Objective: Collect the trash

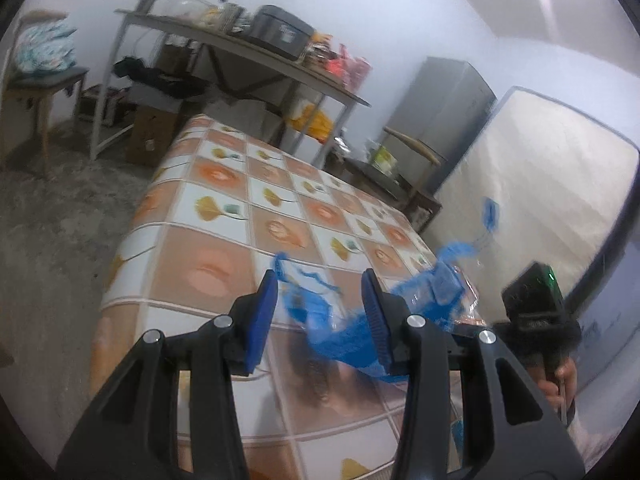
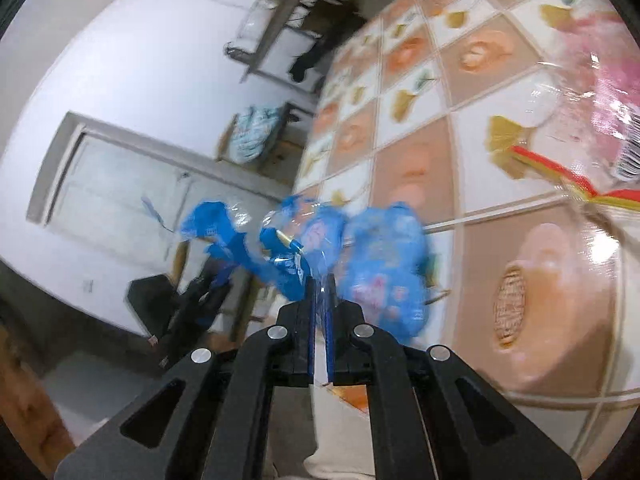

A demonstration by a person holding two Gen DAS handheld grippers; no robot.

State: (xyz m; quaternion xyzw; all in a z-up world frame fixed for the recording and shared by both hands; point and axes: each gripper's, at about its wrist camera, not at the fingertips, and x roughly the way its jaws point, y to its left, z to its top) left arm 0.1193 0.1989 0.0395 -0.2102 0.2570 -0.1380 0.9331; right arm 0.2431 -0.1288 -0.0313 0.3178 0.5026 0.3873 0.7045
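Left wrist view: left gripper [image 1: 320, 312] hovers over the near end of the table [image 1: 224, 248] with the flower-tile cloth, jaws half spread, and a blue plastic bag [image 1: 340, 320] hangs between them; whether the pads press it I cannot tell through the blur, likely they keep the bag's mouth apart so trash can drop in; right of the table's near corner a hand [image 1: 558, 380] grips the other gripper's black handle; no loose trash shows on the table here. Right wrist view: right gripper [image 2: 320, 280] is clenched tight on a twist of the same blue plastic bag [image 2: 380, 264], just off the table's [image 2: 420, 168] edge, probably pinching the rim to carry or stretch it; the film is see-through and shows only faint pink print or contents, can't tell which; on the table's far right lies a clear wrapper [image 2: 592, 120] with pink and red print and a barcode, apparently trash not yet collected
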